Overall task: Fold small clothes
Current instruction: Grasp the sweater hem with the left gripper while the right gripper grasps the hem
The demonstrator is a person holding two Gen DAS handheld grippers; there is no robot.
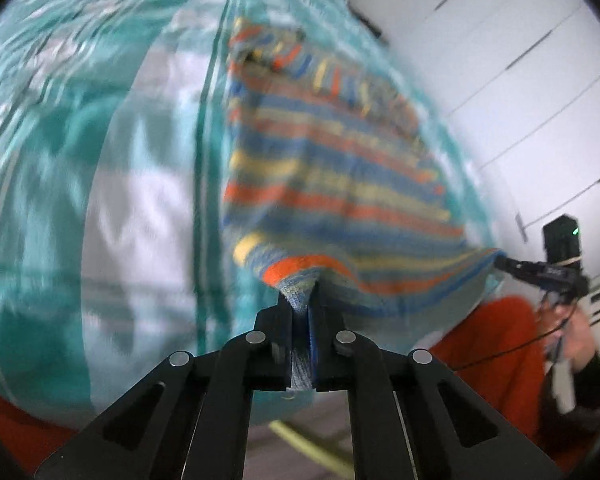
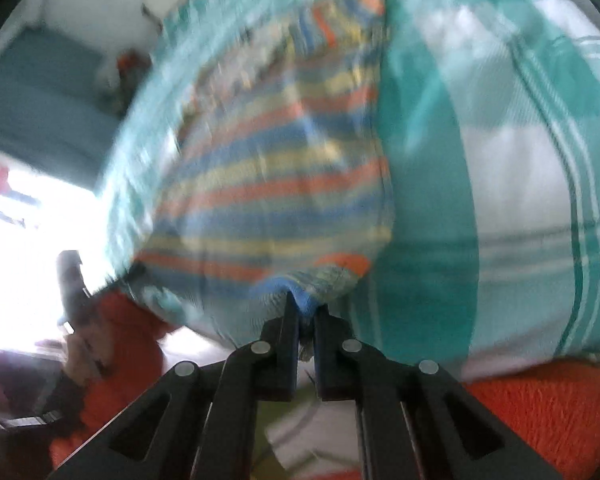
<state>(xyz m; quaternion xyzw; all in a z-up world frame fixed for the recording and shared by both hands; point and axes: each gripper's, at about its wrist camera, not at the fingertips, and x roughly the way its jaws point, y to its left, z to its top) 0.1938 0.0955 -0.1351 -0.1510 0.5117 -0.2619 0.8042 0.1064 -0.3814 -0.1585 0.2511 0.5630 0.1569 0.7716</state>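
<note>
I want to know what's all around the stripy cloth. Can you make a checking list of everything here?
Surface: teal-and-white checked bedcover, rumpled, blurred.
Job's things: striped knitted garment, orange, blue and yellow, lifted by two corners.
Clutter: orange fuzzy fabric at the bedcover's near edge.
Grippers: left gripper shut on one garment corner; right gripper shut on another.
Cables: thin black cable hanging by the right gripper.
Surroundings: white panelled wall; bright window; blue-grey panel, unclear what.
</note>
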